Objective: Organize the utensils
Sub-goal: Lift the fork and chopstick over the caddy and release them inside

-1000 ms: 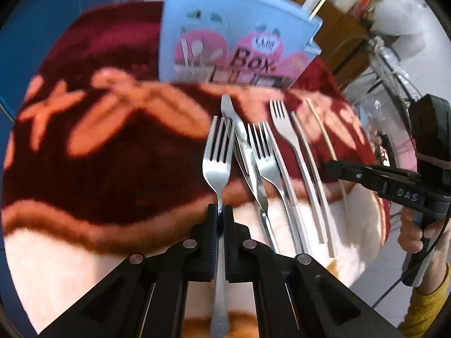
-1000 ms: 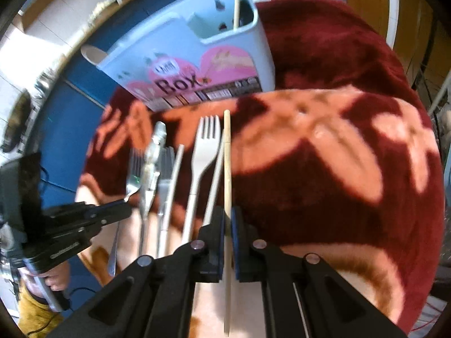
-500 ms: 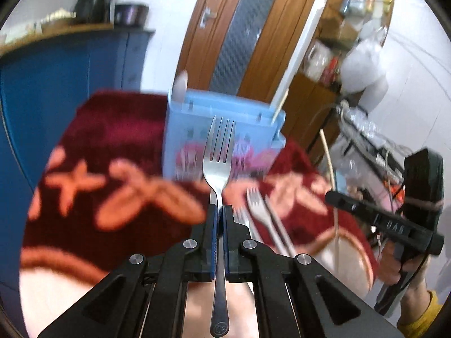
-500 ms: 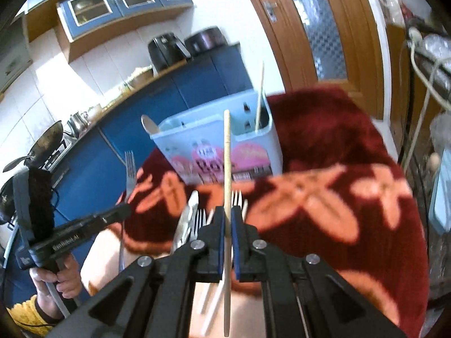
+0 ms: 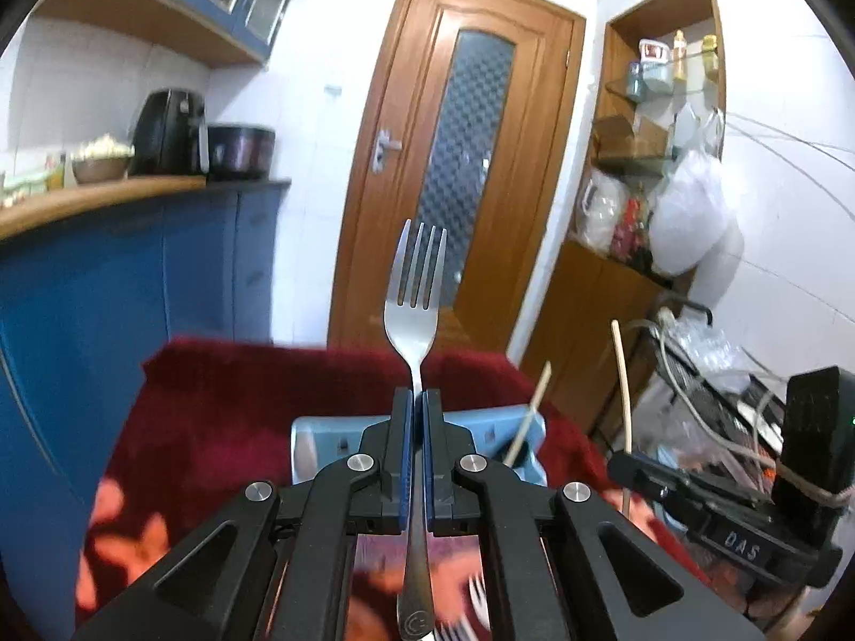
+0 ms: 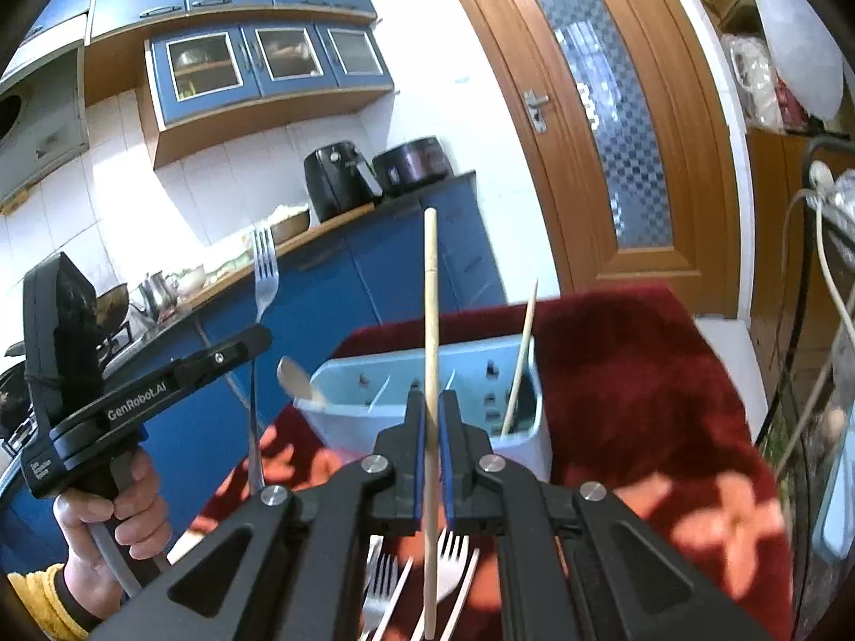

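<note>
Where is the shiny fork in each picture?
Left wrist view: the fork stands upright in the middle, clamped by the left gripper.
Right wrist view: the fork is at the left, sticking up from that same gripper.
Shared landmark: the blue utensil box on the red cloth.

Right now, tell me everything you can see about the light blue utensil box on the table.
The utensil box is a pale blue, plastic-looking caddy standing upright on the red floral blanket. Thin dividers split it into compartments, with small dark holes in its inner walls. A wooden chopstick leans out of its right-hand compartment, and a pale spoon pokes out at its left end. In the left wrist view the left gripper hides much of it. Neither gripper touches it.
</note>
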`<state>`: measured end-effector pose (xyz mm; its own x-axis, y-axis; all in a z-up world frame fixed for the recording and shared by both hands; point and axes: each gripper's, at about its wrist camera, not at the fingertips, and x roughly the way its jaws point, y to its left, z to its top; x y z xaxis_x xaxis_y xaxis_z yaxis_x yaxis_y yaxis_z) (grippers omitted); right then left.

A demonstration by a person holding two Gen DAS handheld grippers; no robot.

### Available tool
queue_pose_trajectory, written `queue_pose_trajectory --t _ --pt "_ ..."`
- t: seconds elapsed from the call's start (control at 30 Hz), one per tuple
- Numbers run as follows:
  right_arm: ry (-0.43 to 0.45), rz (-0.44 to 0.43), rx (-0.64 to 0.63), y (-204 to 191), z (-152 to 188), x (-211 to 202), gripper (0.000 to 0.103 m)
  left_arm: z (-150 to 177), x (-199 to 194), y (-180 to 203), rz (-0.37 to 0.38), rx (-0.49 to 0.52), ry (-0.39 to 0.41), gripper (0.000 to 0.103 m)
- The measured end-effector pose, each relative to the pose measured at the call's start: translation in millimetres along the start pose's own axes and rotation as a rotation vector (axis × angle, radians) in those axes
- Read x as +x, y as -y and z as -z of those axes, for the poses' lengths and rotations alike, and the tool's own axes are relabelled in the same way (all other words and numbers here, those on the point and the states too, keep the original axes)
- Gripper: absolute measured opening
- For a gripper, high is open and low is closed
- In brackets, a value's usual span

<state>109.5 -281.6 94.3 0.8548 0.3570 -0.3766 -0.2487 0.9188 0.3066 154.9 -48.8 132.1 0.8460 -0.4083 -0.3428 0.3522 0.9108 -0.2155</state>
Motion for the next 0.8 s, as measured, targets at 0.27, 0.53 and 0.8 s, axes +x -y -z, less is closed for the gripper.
queue_pose_trajectory --t 0.27,0.53,0.8 --pt "0.094 0.028 -0.066 2 -25 28 0.006 -20 23 3 -0.095 0.050 0.179 0.003" --pt "0.163 0.036 -0.086 7 -36 67 0.006 -6 57 -14 -0.172 0.031 0.197 0.003" --pt "0.176 0.089 -0.136 10 -26 97 0.006 10 73 -31 -0.162 0.000 0.156 0.003"
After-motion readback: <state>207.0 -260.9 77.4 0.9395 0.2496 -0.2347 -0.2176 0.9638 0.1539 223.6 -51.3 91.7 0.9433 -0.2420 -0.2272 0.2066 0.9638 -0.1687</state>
